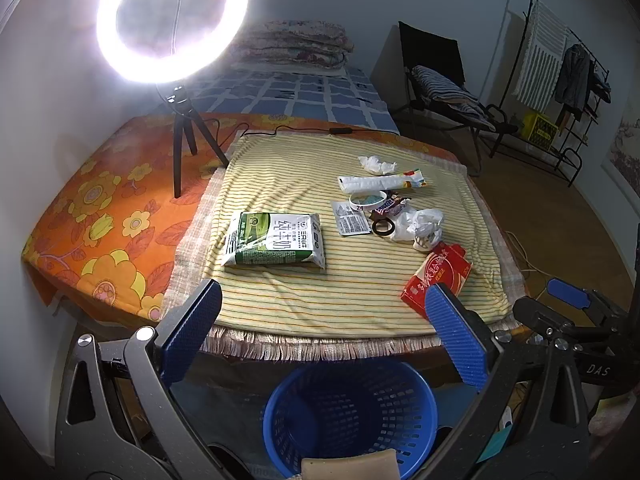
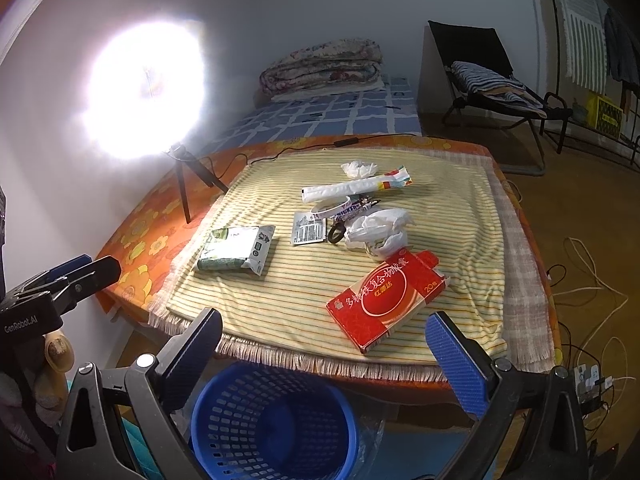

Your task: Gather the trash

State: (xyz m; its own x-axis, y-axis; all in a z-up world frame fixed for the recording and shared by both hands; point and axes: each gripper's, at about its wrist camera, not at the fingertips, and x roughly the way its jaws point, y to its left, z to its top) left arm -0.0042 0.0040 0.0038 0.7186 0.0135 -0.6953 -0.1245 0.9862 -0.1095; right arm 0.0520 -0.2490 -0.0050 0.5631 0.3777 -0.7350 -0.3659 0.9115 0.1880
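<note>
Trash lies on a striped yellow cloth (image 1: 304, 312) over the table. A green and white milk pouch (image 1: 276, 245) (image 2: 236, 249) lies at the left. A red carton (image 1: 438, 278) (image 2: 386, 300) lies near the front right edge. Behind it are a crumpled white plastic bag (image 1: 424, 222) (image 2: 378, 226), a printed sachet (image 2: 309, 229), a long white wrapper (image 2: 352, 188) and a white tissue (image 2: 358, 169). A blue basket (image 1: 348, 416) (image 2: 274, 424) stands on the floor below the table's front edge. My left gripper (image 1: 324, 332) is open and empty above the basket. My right gripper (image 2: 324, 356) is open and empty.
A lit ring light on a tripod (image 1: 182, 152) stands on the orange flowered cover at the left. A bed with folded quilts (image 1: 296, 46) is behind. A black chair (image 1: 448, 92) and a clothes rack (image 1: 560, 80) stand at the right. Cables (image 2: 592, 280) lie on the floor.
</note>
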